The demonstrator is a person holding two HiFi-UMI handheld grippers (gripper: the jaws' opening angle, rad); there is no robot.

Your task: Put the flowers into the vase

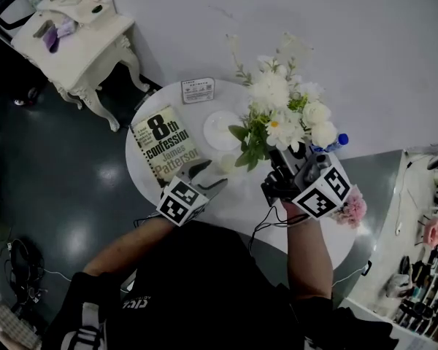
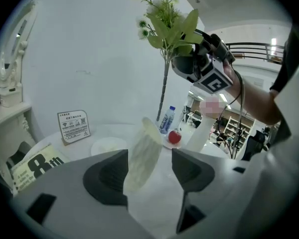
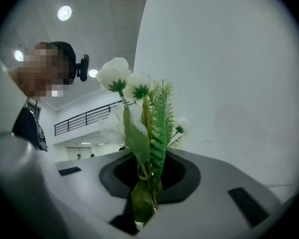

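Observation:
A bunch of white flowers [image 1: 283, 114] with green leaves is held upright over the round white table [image 1: 241, 203]. My right gripper [image 1: 281, 157] is shut on its stems [image 3: 145, 183], and the blooms [image 3: 124, 81] rise above the jaws in the right gripper view. The ribbed cream vase [image 2: 145, 152] stands between the jaws of my left gripper [image 2: 149, 169], its top leaning right. The jaws are open, with a clear gap on the right side. In the head view the vase [image 1: 226, 164] shows as a pale shape just past my left gripper [image 1: 210, 178], below and left of the bouquet.
On the table lie a book [image 1: 166, 146], a small sign card [image 1: 198, 90], a white saucer [image 1: 220, 130], a water bottle [image 1: 336, 144] and pink flowers [image 1: 352, 208]. A red fruit [image 2: 175, 137] sits by the bottle [image 2: 166, 119]. A white dressing table [image 1: 73, 46] stands far left.

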